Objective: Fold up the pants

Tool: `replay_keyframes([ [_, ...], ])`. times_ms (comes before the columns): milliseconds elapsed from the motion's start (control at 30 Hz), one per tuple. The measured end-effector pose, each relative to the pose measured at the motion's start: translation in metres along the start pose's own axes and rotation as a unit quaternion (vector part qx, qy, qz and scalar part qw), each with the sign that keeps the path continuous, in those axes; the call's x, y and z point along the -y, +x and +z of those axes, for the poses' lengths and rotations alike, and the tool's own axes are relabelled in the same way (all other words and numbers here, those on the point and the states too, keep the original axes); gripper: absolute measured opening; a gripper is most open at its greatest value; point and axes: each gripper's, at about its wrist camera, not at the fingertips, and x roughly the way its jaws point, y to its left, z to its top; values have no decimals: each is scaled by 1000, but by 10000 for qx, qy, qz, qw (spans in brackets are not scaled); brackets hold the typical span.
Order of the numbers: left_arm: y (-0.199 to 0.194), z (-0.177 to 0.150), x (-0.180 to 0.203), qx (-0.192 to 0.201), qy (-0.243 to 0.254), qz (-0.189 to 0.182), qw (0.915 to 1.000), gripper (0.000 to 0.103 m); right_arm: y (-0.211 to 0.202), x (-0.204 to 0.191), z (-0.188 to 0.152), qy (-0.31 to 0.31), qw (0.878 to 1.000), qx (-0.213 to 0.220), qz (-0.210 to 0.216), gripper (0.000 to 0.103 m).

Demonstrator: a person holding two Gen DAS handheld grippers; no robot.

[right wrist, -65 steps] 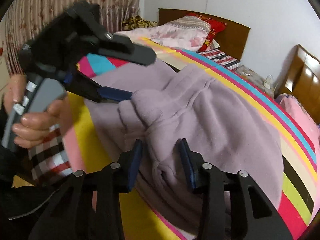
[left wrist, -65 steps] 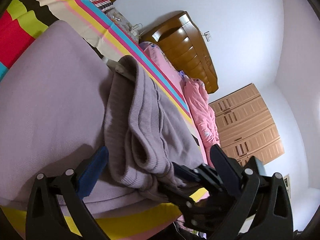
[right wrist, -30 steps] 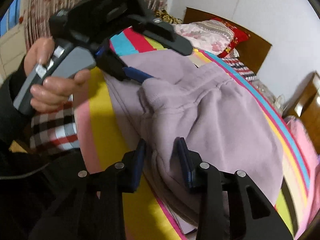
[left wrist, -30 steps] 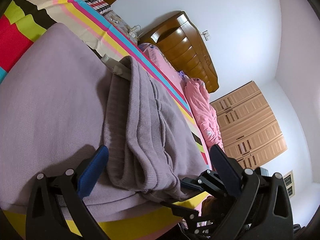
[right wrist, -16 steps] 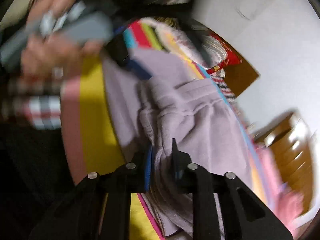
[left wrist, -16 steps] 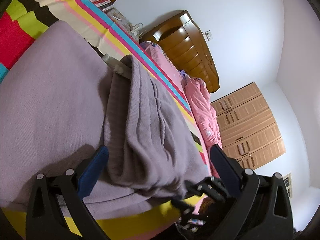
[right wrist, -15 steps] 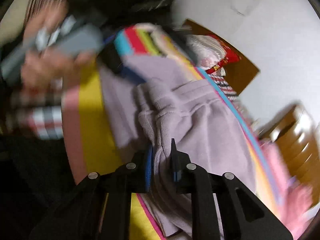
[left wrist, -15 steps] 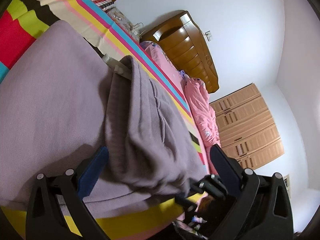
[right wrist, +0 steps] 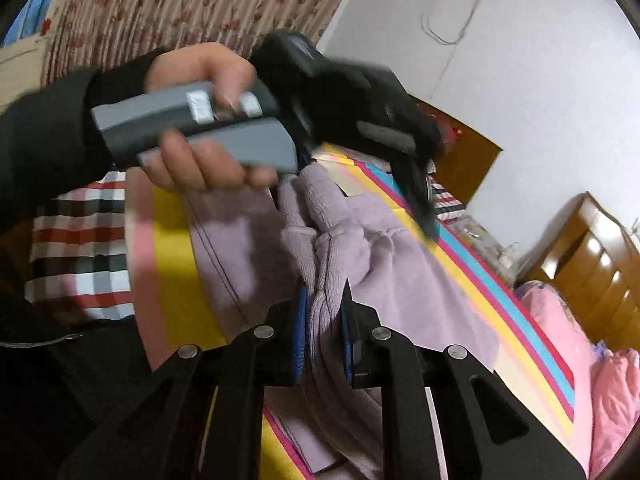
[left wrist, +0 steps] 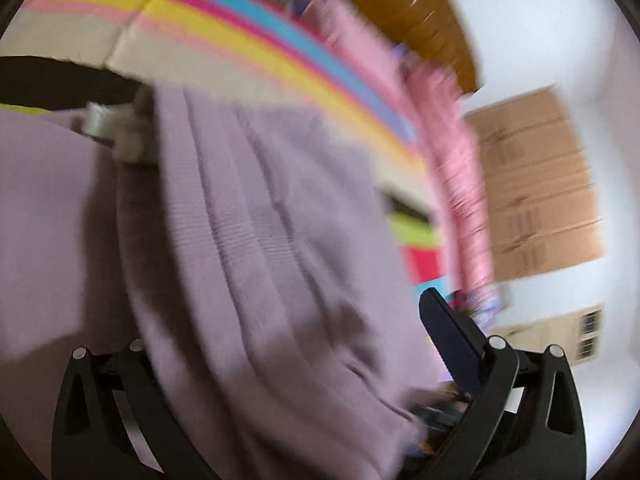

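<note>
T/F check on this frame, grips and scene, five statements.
1. The right gripper is shut on the lilac pants. True.
2. The left gripper is clamped shut. False: its jaws stand wide apart, fabric lying between them.
3. The pants lie on a striped bedspread. True.
4. The pants are blue denim. False: lilac knit.
5. A bare hand holds the left gripper's grey handle. True.

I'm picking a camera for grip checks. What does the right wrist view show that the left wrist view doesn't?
Right wrist only: the right gripper shut on a bunched fold of the pants, the hand holding the other gripper, and a curtain.
Left wrist only: the left gripper, jaws wide, and a cabinet.
Both: the pants on the striped sheet.
</note>
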Motion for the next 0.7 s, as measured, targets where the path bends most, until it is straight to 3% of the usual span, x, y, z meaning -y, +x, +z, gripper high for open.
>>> replay_keyframes([
  [33, 7, -1, -2, 11, 81, 283, 9996, 81, 0, -3, -3, -6, 10000, -65, -45, 18],
  [67, 4, -3, -2, 136, 205, 268, 9993, 77, -6, -3, -6, 14, 9999, -29, -144, 34],
  [100, 1, -5, -5, 198, 241, 245, 9992, 66, -9, 1, -11, 129, 9994, 81, -313, 47],
  [133, -2, -8, -9, 260, 196, 143, 9994, 59, -24, 9, -18, 418, 9971, 287, -567, 72],
  [167, -4, -10, -13, 339, 130, 13, 9993, 57, -34, 15, -23, 652, 9948, 408, -674, 87],
  [267, -6, -15, -25, 578, 74, -347, 9977, 54, -72, 56, -60, 2080, 9723, 697, -811, 92],
  [333, -7, -18, -24, 655, 86, -381, 9971, 54, -81, 76, -96, 2941, 9525, 444, -655, 92],
  [400, -7, -17, -24, 666, 53, -361, 9971, 56, -79, 76, -120, 3333, 9412, 91, -545, 92],
  [500, -11, -22, -29, 643, -18, -397, 9971, 56, -69, 66, -133, 3477, 9360, -140, -531, 92],
  [600, -10, -25, -29, 653, -79, -386, 9971, 56, -47, 53, -123, 3313, 9410, -294, -631, 92],
  [667, -9, -24, -27, 670, -66, -309, 9973, 48, -32, 44, -118, 3291, 9393, -421, -878, 92],
  [700, -11, -25, -22, 699, -37, -284, 9971, 35, -26, 43, -116, 3332, 9372, -447, -934, 92],
])
